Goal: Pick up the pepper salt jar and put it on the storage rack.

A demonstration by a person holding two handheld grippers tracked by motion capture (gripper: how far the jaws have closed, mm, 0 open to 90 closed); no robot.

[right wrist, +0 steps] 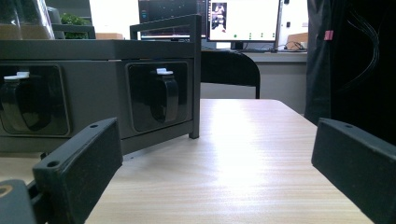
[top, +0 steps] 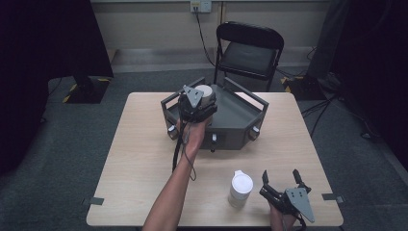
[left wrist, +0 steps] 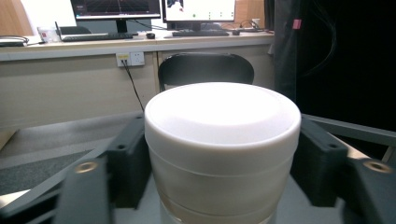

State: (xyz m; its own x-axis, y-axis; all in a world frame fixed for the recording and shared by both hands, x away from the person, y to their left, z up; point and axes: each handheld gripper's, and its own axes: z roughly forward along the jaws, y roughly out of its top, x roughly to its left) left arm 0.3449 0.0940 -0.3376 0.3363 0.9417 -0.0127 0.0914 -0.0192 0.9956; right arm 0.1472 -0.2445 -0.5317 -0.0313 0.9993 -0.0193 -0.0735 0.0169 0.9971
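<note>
The left gripper [top: 201,98] is sitting over the grey tray [top: 240,113] with a white jar [left wrist: 222,149] between its black jaws. The jaws are standing a little apart from the jar's sides, so the claw is open, not squeezing. The jar looks put down in the tray, so that part seems done. The right gripper [top: 280,181] is resting on the table [top: 144,159] with its jaws wide open. Just beside it, a second white jar [top: 240,188] is waiting. It probably goes next.
</note>
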